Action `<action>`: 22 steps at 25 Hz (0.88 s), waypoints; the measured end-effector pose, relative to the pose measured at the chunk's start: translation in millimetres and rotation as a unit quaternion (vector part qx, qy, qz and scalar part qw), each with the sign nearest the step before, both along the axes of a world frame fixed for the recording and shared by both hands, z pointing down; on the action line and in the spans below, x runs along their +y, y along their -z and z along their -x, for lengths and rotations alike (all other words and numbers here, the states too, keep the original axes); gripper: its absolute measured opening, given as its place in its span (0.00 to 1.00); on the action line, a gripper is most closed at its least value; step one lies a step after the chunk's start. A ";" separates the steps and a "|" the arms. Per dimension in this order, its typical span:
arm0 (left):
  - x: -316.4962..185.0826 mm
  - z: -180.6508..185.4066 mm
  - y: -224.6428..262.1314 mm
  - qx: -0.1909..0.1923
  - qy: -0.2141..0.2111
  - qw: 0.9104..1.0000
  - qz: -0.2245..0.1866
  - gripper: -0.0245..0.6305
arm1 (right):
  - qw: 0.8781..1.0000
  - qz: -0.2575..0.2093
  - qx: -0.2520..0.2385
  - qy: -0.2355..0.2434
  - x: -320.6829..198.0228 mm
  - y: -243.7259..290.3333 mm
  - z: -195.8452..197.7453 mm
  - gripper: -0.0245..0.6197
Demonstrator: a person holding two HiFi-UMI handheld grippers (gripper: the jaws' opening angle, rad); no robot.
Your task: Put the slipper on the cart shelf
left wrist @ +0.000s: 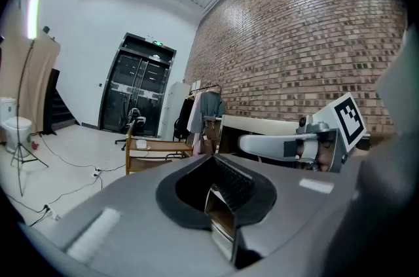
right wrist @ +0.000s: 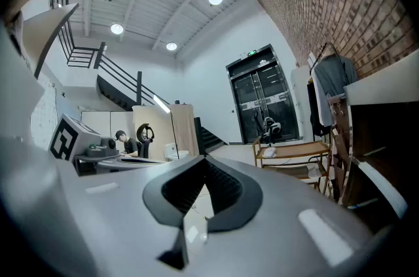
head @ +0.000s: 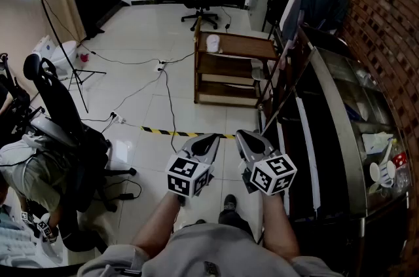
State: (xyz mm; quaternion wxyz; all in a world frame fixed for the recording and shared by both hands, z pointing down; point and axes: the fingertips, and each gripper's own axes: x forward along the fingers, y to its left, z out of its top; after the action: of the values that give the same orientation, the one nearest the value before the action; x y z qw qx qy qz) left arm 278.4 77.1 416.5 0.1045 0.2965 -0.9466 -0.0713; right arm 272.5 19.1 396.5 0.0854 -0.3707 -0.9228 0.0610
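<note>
Left claw [head: 212,137], right claw [head: 243,134] shut, slipper [head: 213,42] well ahead

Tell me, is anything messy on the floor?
Yes. Loose black cables snake across the white floor beside the wooden cart. They lie untidy in the walkway, so someone could trip.
</note>
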 end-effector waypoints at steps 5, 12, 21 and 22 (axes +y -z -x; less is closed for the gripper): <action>14.8 22.7 -0.5 -0.002 0.003 1.000 -0.002 0.05 | 1.000 -0.006 0.000 -0.001 10.0 -1.2 18.6 0.04; 9.6 81.5 -6.1 0.008 0.004 1.000 -0.004 0.05 | 1.000 -0.008 0.004 0.000 4.9 -5.7 77.8 0.04; -2.5 190.8 -9.8 0.016 0.033 0.999 0.005 0.05 | 1.000 0.003 0.009 0.015 -19.2 -6.2 189.7 0.04; -4.3 202.5 -9.1 0.020 0.037 0.999 0.004 0.05 | 1.000 0.003 0.009 0.015 -23.6 -4.7 202.1 0.04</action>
State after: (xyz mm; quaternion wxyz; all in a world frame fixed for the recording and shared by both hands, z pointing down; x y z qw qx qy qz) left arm 75.9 72.8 425.5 0.1216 0.2596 -0.9549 -0.0769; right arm 70.4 -4.5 401.2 0.0938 -0.3846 -0.9159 0.0656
